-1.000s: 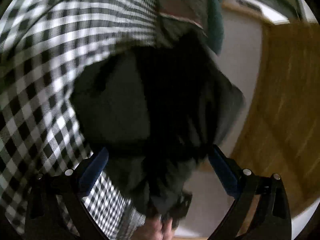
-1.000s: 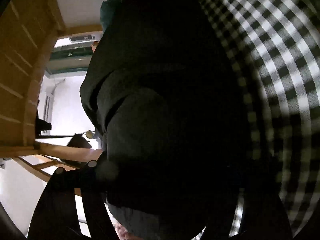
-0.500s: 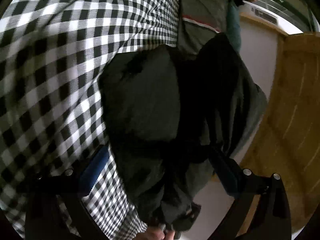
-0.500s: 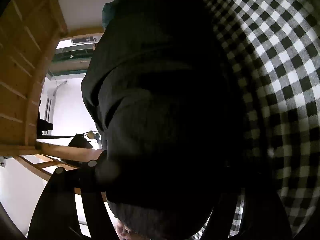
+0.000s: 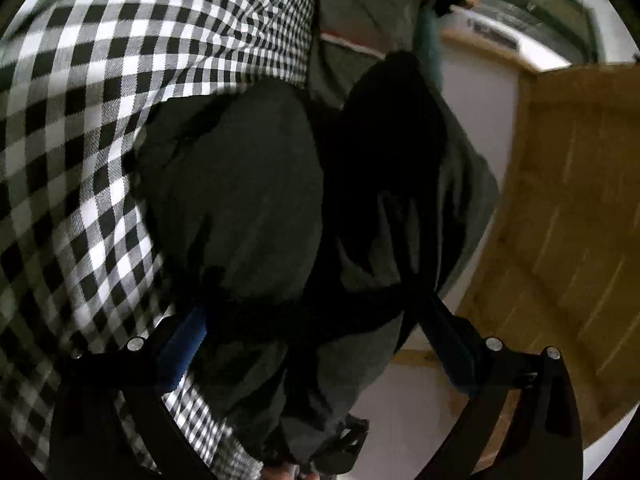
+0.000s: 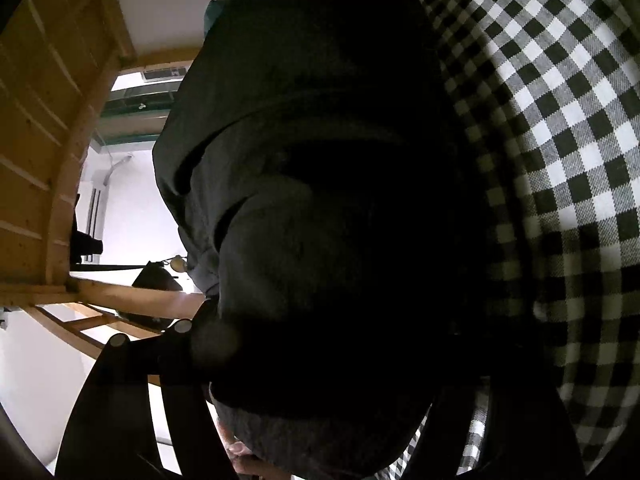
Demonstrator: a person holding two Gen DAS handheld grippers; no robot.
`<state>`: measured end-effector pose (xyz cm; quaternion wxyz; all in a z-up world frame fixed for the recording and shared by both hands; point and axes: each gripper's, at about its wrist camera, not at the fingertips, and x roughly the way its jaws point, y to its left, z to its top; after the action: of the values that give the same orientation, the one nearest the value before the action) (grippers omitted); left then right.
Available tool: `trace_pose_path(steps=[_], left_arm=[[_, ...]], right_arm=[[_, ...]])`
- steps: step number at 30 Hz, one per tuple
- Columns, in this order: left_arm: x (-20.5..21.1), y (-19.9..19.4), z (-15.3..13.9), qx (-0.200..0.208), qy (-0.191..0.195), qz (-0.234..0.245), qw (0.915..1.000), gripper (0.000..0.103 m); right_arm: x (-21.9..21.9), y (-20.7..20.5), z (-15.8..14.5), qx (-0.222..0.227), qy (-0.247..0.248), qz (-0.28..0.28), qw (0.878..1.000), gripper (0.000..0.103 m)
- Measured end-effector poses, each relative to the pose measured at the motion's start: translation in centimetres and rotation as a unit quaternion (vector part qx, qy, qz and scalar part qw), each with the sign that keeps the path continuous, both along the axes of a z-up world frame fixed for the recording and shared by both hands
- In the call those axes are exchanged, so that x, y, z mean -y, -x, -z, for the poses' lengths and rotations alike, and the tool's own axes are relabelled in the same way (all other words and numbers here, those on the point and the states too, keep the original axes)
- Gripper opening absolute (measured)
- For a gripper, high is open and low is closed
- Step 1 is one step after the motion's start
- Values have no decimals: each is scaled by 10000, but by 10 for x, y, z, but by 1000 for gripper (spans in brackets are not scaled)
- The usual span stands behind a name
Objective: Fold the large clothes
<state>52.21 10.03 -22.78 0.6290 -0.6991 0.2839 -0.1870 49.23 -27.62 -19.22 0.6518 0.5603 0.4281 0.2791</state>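
Observation:
A dark grey-green garment is bunched into a thick bundle that fills the gap of my left gripper. The blue pads press on it from both sides. In the right wrist view the same dark garment covers most of the frame. My right gripper stands wide around it, and the bundle packs the whole span between its black fingers. The right-hand finger is lost in shadow. Both views are turned on their side. Black-and-white checked cloth lies behind the garment.
The checked cloth fills the right side of the right view. Wooden panelling and wooden beams stand before white walls. A person's fingertips show at the bottom edge. A small black part hangs under the bundle.
In the left view the garment has slid right and the checked cloth now takes up more of the upper left. The right view is nearly unchanged.

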Motion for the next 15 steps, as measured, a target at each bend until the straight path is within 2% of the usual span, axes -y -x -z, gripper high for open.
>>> trace_pose_path(steps=[2,4,5,6,8,9,11,12,14,15], left_arm=[[-3,2,11,227,496,-130,9984,98],[-4,4,14,527,620,-69,9967,98],[-4,4,12,641,513,-14,9966,98],[-1,3,6,699,190,68,9973,98],[6,0,-12,683,-639,196,9954,98],[14,-5,-24,565,-1251,314,9900,98],[21,-12,-30,422,-1632,376,9850,98],[22,-16,-29,365,-1635,387,9851,98],[20,-26,-23,342,-1405,419,9886,95],[18,-28,-21,338,-1390,437,9887,85]], right_arm=[[0,-1,2,-12,-39,-21,10000,70],[0,-1,3,-18,-46,-45,10000,70],[0,-2,3,-22,-53,-59,10000,71],[0,-2,3,-18,-36,-80,10000,71],[-1,-3,1,31,30,-135,9999,71],[-2,-3,1,47,69,-170,9998,71],[-3,-3,0,70,125,-217,9997,71],[-3,-4,0,66,139,-228,9996,71],[-4,-5,0,66,140,-252,9996,71],[-5,-6,0,56,145,-249,9996,71]])
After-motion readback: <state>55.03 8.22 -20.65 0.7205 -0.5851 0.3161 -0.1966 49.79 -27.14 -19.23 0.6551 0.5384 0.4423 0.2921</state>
